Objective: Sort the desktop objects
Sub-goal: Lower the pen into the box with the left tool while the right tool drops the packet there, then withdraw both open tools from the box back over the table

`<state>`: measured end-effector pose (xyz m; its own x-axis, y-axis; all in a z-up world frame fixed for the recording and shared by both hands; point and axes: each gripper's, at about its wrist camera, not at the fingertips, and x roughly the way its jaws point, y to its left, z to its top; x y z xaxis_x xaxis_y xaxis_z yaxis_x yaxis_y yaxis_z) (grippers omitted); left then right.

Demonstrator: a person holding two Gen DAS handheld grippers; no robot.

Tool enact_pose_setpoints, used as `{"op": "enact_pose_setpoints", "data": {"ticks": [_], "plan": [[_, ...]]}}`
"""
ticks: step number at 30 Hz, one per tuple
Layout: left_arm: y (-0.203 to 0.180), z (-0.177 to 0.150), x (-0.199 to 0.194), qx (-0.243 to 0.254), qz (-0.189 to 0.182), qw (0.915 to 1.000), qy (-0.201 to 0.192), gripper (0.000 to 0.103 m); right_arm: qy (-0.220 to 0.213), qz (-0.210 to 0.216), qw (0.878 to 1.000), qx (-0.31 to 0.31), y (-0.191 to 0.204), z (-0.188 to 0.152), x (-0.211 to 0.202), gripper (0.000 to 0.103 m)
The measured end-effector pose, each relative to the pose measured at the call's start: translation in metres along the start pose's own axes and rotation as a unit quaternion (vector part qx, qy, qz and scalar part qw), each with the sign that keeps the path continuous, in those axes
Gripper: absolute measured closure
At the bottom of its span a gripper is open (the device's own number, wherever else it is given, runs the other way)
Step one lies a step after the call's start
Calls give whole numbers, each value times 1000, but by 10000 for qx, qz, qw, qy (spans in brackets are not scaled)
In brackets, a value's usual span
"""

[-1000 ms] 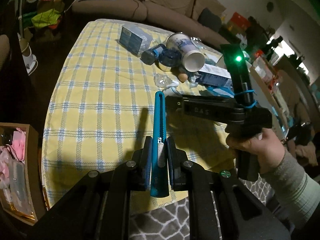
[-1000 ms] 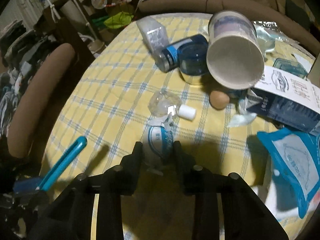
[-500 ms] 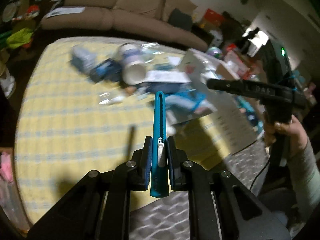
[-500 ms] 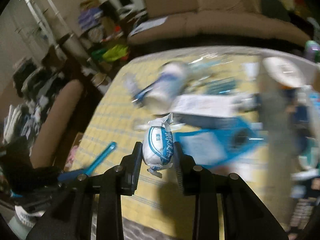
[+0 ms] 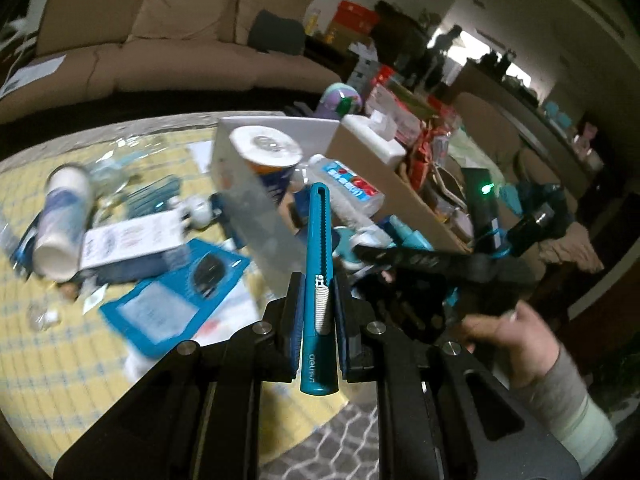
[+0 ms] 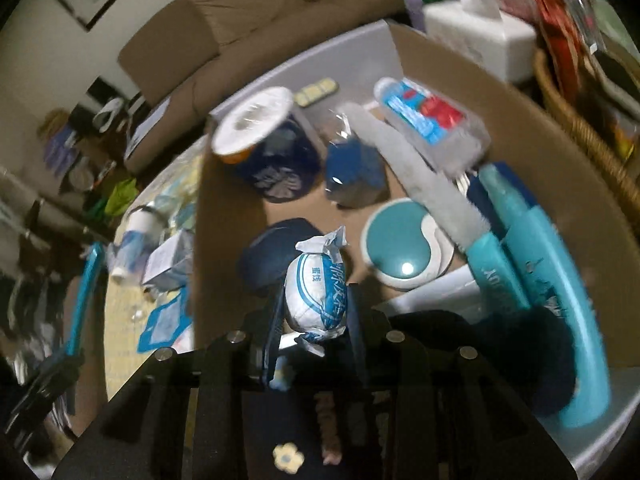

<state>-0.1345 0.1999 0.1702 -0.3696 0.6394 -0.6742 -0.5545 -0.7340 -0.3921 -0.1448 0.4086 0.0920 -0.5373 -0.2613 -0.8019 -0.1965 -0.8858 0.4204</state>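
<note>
My left gripper (image 5: pixel 316 288) is shut on a teal utility knife (image 5: pixel 318 280) whose long body points ahead toward the cardboard box (image 5: pixel 404 196). My right gripper (image 6: pixel 314 300) is shut on a white and blue wrapped packet (image 6: pixel 318 292), held above the inside of the cardboard box (image 6: pixel 460 76). The box holds a round teal case (image 6: pixel 400 252), a teal brush with a grey head (image 6: pixel 452 216), a dark blue tub (image 6: pixel 276 168) and a wipes pack (image 6: pixel 432 116). In the left wrist view the right gripper (image 5: pixel 372 254) shows at right, gripped by a hand (image 5: pixel 516 340). The left gripper's knife (image 6: pixel 82 296) appears at left.
The yellow checked tablecloth (image 5: pixel 60 356) carries a tipped white cup (image 5: pixel 60 224), a printed carton (image 5: pixel 128 248) and a blue flat pack (image 5: pixel 168 300). A brown sofa (image 5: pixel 160 40) stands behind. A wicker basket (image 6: pixel 580 120) and a tissue box (image 6: pixel 480 36) sit beyond the cardboard box.
Both grippers have swung right from the open tablecloth to the cardboard box, each keeping its object. The right gripper has rolled and now hangs over the box's inside.
</note>
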Motion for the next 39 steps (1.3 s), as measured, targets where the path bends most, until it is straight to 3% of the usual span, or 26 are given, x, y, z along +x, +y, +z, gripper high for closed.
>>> {"op": "enact_pose_setpoints", "data": {"ticks": [3, 6, 7, 13, 17, 25, 28, 31, 36, 39], "plan": [[-16, 12, 21, 105, 38, 9999, 110, 90, 56, 231, 9994, 249, -2, 1, 8, 70], [-23, 19, 40, 113, 7, 9998, 176, 90, -170, 520, 9977, 405, -9, 4, -8, 63], [-25, 21, 46, 117, -15, 9997, 200, 90, -238, 511, 9975, 416, -11, 5, -17, 56], [-44, 21, 81, 261, -59, 9988, 401, 90, -1038, 86, 9940, 329, -38, 9, -89, 49], [-63, 23, 110, 572, 74, 9965, 608, 90, -1095, 120, 9934, 322, -53, 7, -99, 47], [-91, 21, 163, 1612, 677, 9778, 1158, 89, -951, 160, 9950, 252, -66, 5, -92, 47], [-88, 21, 154, 1429, 709, 9817, 1035, 67, -940, 184, 9952, 191, -64, 6, -91, 47], [-78, 24, 133, 1159, 660, 9877, 818, 59, -940, 198, 9953, 126, -59, 5, -91, 47], [-51, 18, 77, 893, 622, 9932, 405, 38, -857, 225, 9961, 0, -44, 0, -88, 47], [-26, 6, 40, 726, 806, 9939, 213, 19, -783, 211, 9966, -152, -28, -5, -84, 36]]}}
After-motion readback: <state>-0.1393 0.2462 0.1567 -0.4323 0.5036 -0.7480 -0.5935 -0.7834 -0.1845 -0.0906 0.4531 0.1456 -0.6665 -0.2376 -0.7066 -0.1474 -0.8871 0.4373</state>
